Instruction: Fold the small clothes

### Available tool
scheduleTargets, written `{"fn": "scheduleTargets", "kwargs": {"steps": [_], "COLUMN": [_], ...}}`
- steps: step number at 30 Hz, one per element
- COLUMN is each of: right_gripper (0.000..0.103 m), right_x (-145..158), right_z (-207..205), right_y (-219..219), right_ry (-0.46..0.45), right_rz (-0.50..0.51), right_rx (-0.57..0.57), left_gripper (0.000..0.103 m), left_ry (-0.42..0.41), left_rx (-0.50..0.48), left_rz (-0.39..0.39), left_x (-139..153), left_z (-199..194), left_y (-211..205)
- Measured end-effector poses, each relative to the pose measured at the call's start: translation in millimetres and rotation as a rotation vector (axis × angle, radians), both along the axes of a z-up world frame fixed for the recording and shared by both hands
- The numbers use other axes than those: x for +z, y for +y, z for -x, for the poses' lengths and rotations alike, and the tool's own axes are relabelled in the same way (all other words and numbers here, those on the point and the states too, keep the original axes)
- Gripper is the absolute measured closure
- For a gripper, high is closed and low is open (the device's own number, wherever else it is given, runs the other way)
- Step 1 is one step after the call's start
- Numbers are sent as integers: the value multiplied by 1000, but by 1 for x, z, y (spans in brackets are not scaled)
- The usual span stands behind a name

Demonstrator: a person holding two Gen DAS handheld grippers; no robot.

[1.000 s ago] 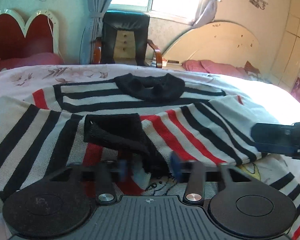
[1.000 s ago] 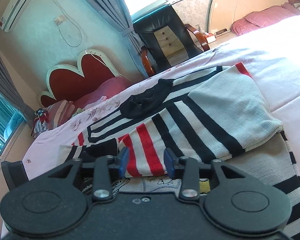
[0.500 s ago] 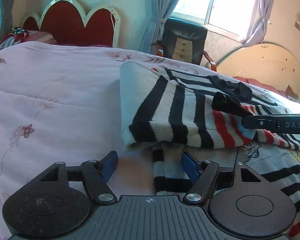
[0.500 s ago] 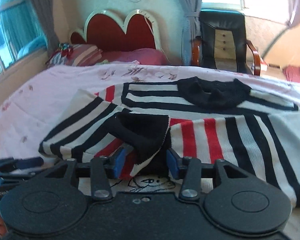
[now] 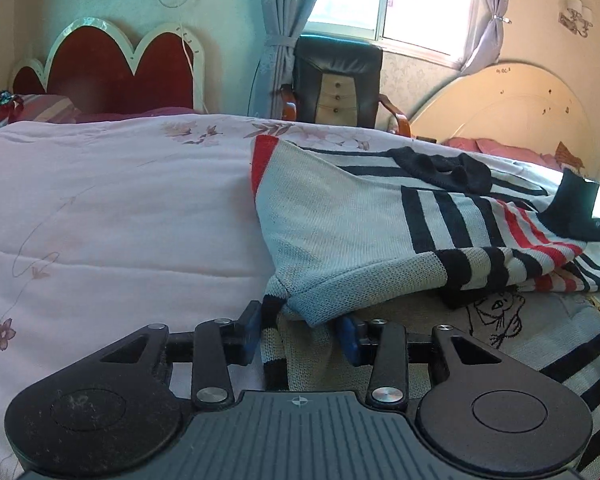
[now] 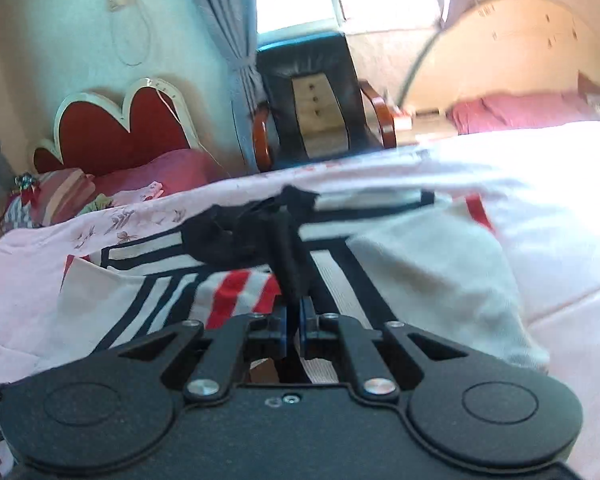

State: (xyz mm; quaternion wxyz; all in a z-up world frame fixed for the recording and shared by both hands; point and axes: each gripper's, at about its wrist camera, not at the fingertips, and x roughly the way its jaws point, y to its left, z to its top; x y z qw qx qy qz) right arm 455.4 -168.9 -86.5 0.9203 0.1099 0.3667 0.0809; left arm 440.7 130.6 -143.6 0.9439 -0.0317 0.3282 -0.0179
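Knitted in black, red and white stripes, the sweater (image 5: pixel 380 240) lies partly folded on the pink floral quilt (image 5: pixel 100 208). Its black cuff (image 6: pixel 290 264) is pinched in the closed right gripper (image 6: pixel 294 322). The left gripper (image 5: pixel 300 334) is closing around the folded hem corner, with fabric between its blue pads (image 5: pixel 253 330).

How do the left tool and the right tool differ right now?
The left tool has its jaws apart and closing around a pale grey corner of the sweater; the right tool is shut on a black cuff. The left sits at the sweater's edge; the right sits over its striped middle. Both are at the same sweater.
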Motion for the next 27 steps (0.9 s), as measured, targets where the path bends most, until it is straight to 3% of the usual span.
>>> {"fn": "scheduleTargets", "kwargs": {"steps": [3,5,7,12,15,16,19,21,24,27], "right_gripper": [95,80,75,80,91,95,96,96,96,96], "right_x": [-15,-18,-23,-32,-34,-33,-18,-1,14,-11], "right_z": [2,3,3,-1,-4,-5,-7,-3,5,-8], "right_y": [-13,-17,-24,-47,-51,-49,-35,-26,-15,-23], "right_ry": [42,50,71,108,108,105,59,-17,-129,-8], "right_rz": [-61,-83,-118,-254,-263,-259,-230,-234,-205,-161], "right_rx": [-15,-32,-69,-122,-111,-97,-46,9,75,28], "left_gripper": [62,62,62,62,62,74,76,76,76,75], "left_ry": [-25,-43,-58,-98,-84,-64,-117,-157,-80,-58], "left_rx": [-8,-8,-8,-65,-83,-59,21,52,104,107], "left_rz": [-5,-27,-42,-65,-105,-109,-22,-52,59,111], "left_x": [7,11,16,22,17,14,15,15,1,0], "left_z": [4,6,7,3,-5,-9,-1,8,2,-3], "left_y": [2,0,0,-9,-13,-11,4,0,11,16]}}
